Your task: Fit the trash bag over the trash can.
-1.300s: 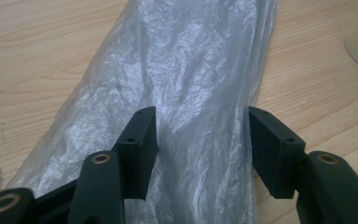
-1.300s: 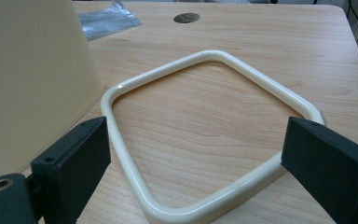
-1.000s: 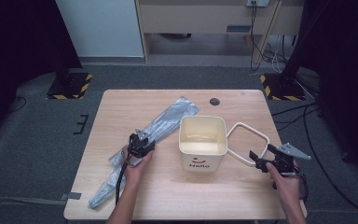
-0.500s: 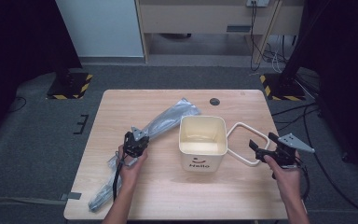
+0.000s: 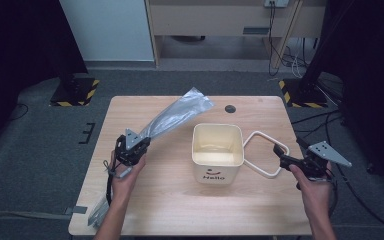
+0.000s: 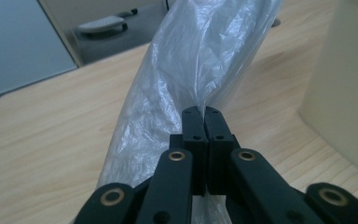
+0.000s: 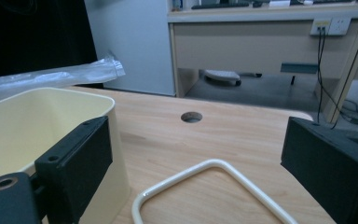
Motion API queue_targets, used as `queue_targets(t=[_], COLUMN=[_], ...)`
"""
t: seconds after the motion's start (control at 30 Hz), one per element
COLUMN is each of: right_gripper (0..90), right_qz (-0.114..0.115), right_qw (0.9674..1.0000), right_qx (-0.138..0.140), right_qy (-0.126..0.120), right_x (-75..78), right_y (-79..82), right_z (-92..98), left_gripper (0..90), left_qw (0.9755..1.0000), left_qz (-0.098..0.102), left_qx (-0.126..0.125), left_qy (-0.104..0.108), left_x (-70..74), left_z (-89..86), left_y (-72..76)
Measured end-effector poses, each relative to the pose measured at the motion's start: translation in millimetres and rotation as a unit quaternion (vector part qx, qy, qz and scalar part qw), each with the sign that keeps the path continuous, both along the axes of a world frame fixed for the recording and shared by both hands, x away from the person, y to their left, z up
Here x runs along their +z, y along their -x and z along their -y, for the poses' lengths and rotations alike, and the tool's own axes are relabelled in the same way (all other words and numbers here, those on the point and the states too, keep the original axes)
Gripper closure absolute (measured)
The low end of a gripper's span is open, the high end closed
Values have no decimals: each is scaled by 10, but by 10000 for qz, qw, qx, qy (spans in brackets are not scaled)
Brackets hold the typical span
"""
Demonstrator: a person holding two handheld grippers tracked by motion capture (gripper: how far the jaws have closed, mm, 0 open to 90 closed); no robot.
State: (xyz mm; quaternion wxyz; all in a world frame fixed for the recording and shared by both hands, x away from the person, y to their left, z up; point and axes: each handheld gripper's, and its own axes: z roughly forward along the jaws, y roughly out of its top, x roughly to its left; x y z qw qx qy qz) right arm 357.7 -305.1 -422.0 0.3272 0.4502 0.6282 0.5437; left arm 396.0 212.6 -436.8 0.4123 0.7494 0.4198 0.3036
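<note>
Left gripper (image 5: 139,146) pinched tight on a fold of the clear plastic bag (image 5: 172,116), jaws having just closed with the film between them; seen up close in the left gripper view as both pads (image 6: 195,135) pressed flat together on the crinkled bag (image 6: 200,60). Bag stretched long and slanting across the left half of the wooden table (image 5: 260,220), far end lifted toward the back edge, near end trailing past the left hand (image 5: 125,177) to the front corner. Right gripper (image 5: 286,159) spread wide (nothing between the jaws), held just above the cream wire handle (image 5: 262,152) lying flat on the table to the right of the cream bin (image 5: 218,157). Bin upright at table centre, marked "Hello" on the near wall. Small round hole (image 5: 230,108) in the tabletop behind the bin.
</note>
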Motion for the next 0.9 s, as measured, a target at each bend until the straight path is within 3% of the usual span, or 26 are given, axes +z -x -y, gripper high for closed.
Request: queue_targets(t=[0.17,0.27,0.33,0.57,0.9], right_gripper=[75,81,115,244,358], right_qz=[149,130,120,191,239], right_qw=[9997,9995,9993,9984,9955], right_qx=[154,273,286,419,781], right_qy=[108,129,202,324,486], right_x=[122,161,183,279,359], right_y=[24,0,-11,-10,-114], right_z=[-97,-143,-174,-266,-581], left_gripper=[895,895,895,895,895], left_qw=[9993,9990,9986,9958,9906], left_qz=[209,265,343,600,688], left_qx=[-299,-368,-405,-688,-1163], left_qy=[-127,-58,17,-56,-189], left_x=[177,226,255,339,371], left_z=[-15,-35,-60,-112,-90], left_y=[45,66,86,198,314])
